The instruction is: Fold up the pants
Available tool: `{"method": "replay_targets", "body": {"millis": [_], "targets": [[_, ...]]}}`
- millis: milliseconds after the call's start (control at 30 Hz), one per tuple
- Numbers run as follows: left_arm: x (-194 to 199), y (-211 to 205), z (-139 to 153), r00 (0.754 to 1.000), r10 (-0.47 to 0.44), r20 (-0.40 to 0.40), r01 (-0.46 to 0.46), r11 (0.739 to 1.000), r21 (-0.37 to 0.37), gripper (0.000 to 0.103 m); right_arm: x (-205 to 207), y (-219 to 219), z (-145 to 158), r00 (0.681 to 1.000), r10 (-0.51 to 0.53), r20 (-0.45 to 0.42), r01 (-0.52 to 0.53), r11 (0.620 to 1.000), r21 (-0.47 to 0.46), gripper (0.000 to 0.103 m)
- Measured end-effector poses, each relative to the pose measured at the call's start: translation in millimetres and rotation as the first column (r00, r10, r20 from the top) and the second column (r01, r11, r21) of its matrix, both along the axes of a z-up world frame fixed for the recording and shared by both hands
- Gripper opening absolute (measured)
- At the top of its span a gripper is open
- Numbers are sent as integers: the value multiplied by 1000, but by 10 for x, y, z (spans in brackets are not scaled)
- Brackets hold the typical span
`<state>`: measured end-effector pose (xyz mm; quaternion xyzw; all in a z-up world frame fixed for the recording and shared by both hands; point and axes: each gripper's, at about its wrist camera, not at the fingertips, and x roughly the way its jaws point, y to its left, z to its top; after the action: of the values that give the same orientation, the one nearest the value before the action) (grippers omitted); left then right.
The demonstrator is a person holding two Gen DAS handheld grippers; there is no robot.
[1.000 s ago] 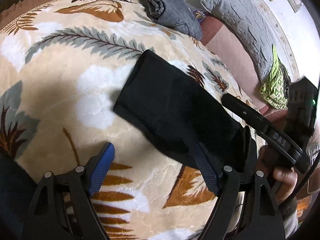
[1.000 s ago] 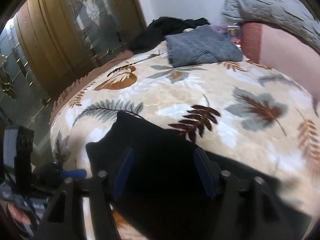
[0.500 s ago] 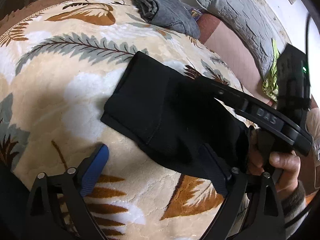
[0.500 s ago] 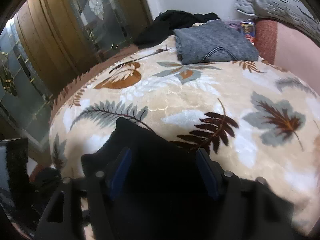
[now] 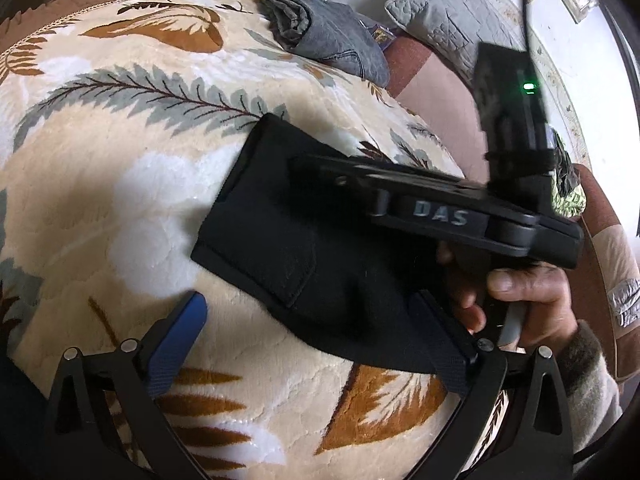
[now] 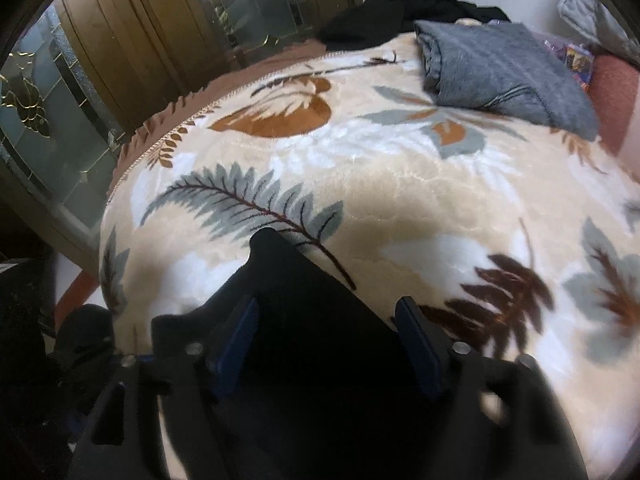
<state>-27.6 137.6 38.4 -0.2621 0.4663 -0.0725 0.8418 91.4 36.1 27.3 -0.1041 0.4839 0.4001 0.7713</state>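
Left gripper [image 5: 316,344]: jaws opening, near their widest, nothing pinched. One blue pad sits over bare blanket; the other jaw lies at the near edge of the black pants [image 5: 288,236], not pressing as far as can be seen. Right gripper [image 6: 324,332]: jaws also opening, about mid-spread, the dark cloth lying between and under them — no pinch visible. From the left wrist camera its body reaches in low over the pants, held by the person's hand [image 5: 520,300].

Progress, as a judgement: the pants are already down to a compact, layered rectangle with a flap edge showing, so the main folds look done. What remains appears to be a last fold or simply a tidy-up and release.

Position, all relative to the leaf-print blanket [image 6: 400,184]: pants lie flat on its near part, close to both grippers; a folded grey garment [image 6: 500,76] sits at the far edge, well apart from the pants.
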Motion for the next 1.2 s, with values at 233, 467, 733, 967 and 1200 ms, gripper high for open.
{"method": "replay_targets", "body": {"millis": [233, 467, 733, 967, 1200], "targets": [[43, -40, 42, 999, -7, 39, 4, 997, 77, 30, -130, -65, 113, 1000, -19, 24, 17, 997, 74, 17], [-87, -257, 549, 976, -107, 189, 88, 991, 104, 21, -479, -702, 825, 981, -127, 148, 85, 961, 262, 12], [-115, -1245, 1042, 875, -391, 287, 358, 920, 162, 21, -838, -2116, 1162, 917, -369, 153, 291, 879, 378, 12], [-91, -2209, 609, 793, -583, 179, 547, 810, 213, 21, -1081, -3077, 660, 791, -608, 60, 578, 777, 251, 17], [-240, -2443, 645, 716, -686, 127, 644, 720, 259, 48, -1418, -3663, 541, 653, -754, -70, 735, 609, 298, 50]]}}
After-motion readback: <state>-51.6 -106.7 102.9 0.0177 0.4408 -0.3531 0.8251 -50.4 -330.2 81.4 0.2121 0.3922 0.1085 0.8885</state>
